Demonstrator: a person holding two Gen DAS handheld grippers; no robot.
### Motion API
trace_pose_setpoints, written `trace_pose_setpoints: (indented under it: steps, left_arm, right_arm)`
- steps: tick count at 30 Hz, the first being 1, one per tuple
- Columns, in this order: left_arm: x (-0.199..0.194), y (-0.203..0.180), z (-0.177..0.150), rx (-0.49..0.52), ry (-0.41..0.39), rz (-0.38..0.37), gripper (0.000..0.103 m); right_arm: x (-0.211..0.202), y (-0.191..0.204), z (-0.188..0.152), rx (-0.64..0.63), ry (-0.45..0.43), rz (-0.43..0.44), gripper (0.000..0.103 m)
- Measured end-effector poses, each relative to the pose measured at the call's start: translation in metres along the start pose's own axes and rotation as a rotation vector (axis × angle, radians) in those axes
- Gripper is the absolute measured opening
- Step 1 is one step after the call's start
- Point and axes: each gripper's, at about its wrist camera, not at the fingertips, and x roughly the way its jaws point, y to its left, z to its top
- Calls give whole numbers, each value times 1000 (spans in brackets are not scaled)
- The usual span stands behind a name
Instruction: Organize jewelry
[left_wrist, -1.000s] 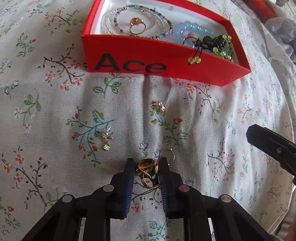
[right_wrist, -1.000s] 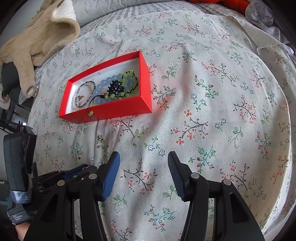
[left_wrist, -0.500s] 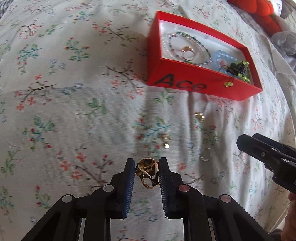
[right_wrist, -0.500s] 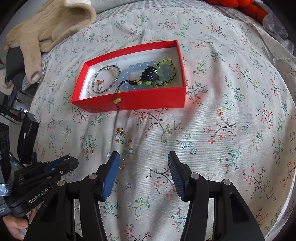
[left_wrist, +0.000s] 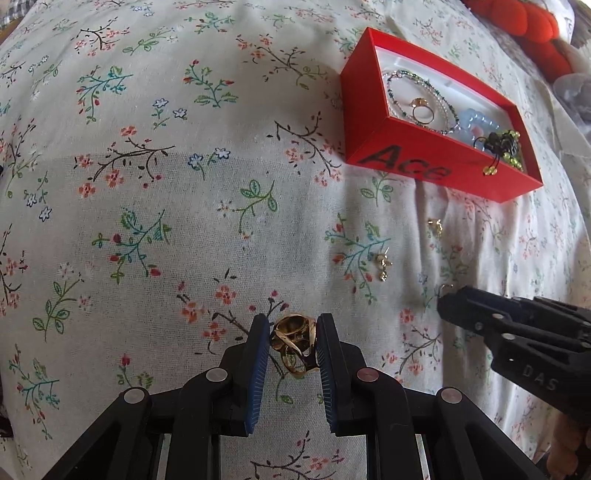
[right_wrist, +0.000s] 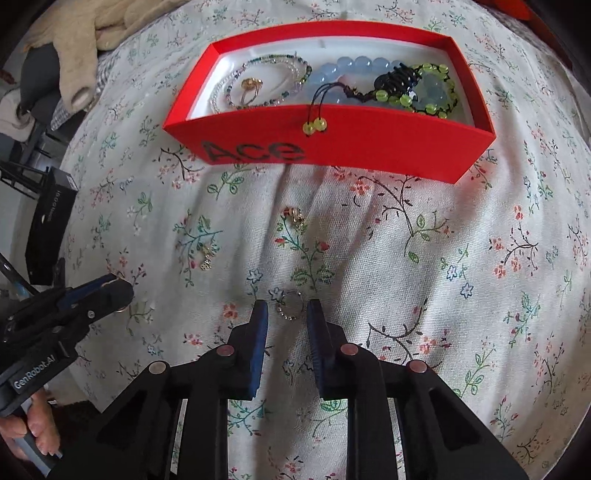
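Jewelry, loose pieces on the floral cloth (left_wrist: 155, 206), landmark: red box (left_wrist: 424, 162).

Left wrist view: left gripper (left_wrist: 293, 341) clenched on gold rings (left_wrist: 295, 345), well short of the box. Step: carrying them boxward.

Right wrist view: right gripper (right_wrist: 283, 314) released, fingers either side of a small beaded ring (right_wrist: 290, 305) below the box. Next: close gently, lift.

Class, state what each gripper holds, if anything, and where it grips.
Left gripper: gold rings, pinched at their sides. Right gripper: holds nothing; its fingers straddle a small silver ring.
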Motion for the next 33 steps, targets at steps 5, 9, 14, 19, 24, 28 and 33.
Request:
trace_pose_setpoints:
  steps: [5, 9, 14, 19, 24, 28, 33]
  left_arm:
    - [1, -1, 1, 6, 4, -5, 20]
    - [3, -5, 2, 10, 7, -5, 20]
    - [5, -7, 3, 8, 9, -4, 20]
    - [6, -2, 4, -11, 10, 2, 20]
    - [5, -1, 4, -20, 7, 3, 20]
    - [4, -3, 3, -22, 5, -6, 20]
    - [5, -6, 4, -12, 6, -4, 20]
  right_arm:
    - [6, 3, 2, -33, 8, -5, 22]
    - [12, 11, 6, -54, 7, -42, 19]
    - [17, 21, 11, -86, 1, -78, 19]
    - [20, 26, 13, -117, -11, -103, 16]
    - [21, 31, 13, -115, -16, -109, 8]
    - [15, 28, 13, -103, -10, -80, 9]
    - [2, 29, 9, -151, 2, -87, 28]
